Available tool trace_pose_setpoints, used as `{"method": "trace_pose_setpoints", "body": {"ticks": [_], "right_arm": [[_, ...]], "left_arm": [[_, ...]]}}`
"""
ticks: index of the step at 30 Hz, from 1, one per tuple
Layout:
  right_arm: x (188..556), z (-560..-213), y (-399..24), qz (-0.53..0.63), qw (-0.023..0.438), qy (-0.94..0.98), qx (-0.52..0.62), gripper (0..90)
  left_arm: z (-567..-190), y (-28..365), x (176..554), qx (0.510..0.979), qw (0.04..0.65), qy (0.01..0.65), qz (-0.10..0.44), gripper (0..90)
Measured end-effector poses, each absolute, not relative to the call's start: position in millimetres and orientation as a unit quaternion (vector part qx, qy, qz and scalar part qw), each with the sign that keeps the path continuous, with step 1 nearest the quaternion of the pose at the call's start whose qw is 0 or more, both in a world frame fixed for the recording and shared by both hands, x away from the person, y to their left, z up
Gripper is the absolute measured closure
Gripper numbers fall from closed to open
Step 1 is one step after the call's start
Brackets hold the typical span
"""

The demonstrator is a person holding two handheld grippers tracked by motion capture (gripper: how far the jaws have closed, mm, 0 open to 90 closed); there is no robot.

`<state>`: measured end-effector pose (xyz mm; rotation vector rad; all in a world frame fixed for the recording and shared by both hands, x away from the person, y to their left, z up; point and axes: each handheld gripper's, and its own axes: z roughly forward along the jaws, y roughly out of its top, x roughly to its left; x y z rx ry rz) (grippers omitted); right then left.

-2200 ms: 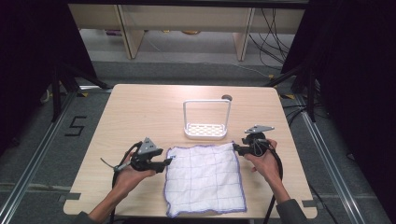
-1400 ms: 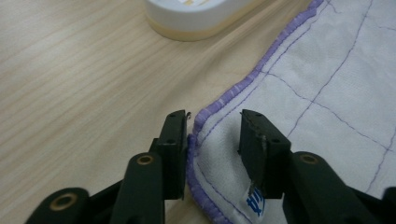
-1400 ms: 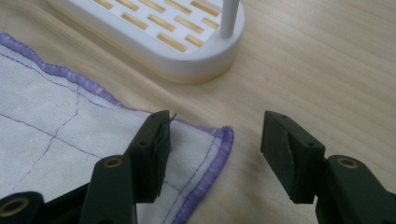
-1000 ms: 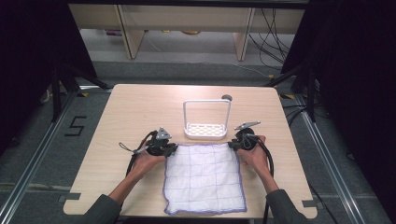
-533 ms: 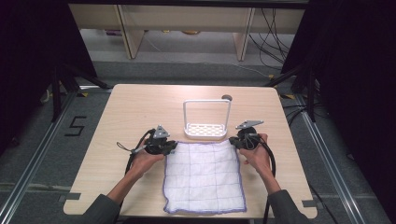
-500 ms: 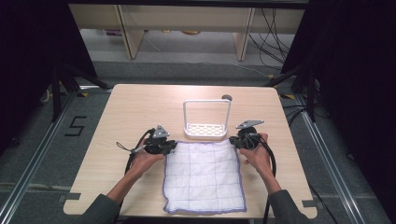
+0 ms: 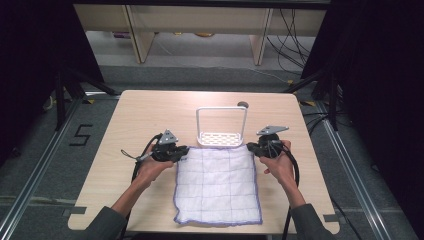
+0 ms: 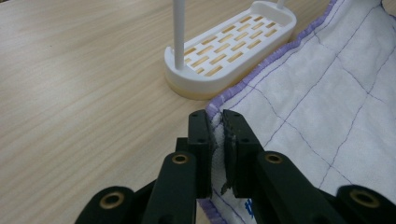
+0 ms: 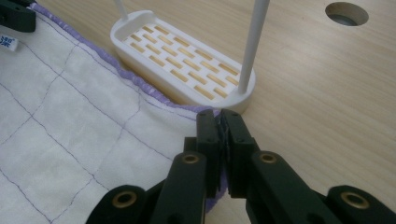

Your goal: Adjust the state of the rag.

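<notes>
Since the earlier frame both hands have come forward to the far corners of the quilted cloth (image 7: 217, 182). The left gripper (image 8: 215, 122) and right gripper (image 9: 219, 122) are each clenched on a corner. The cloth lies flat on the counter (image 7: 150, 110), its far edge against the empty white slotted rack (image 7: 220, 138).

The table (image 7: 150, 115) is seen from above and in front. Each gripper view is taken close and low along the jaws; the cloth (image 8: 327, 93) and white rack (image 9: 187, 60) are shared.
</notes>
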<state>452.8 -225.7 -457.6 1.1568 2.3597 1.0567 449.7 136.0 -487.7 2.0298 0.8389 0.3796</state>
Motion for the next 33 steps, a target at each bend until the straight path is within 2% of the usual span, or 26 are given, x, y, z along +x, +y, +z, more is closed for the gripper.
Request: {"method": "trace_pose_setpoints", "body": {"ticks": [18,33], "right_arm": [[443.0,-436.3,-230.0,0.403,0.162,0.811,0.393,87.1],[374.8,-416.7,-230.3,0.430,0.169,0.817,0.346,87.1]], "left_arm": [[-457.6,142.1,439.2,0.793,0.491,0.328,0.152,82.3],[-447.0,148.0,373.9,0.797,0.508,0.286,0.157,82.4]]}}
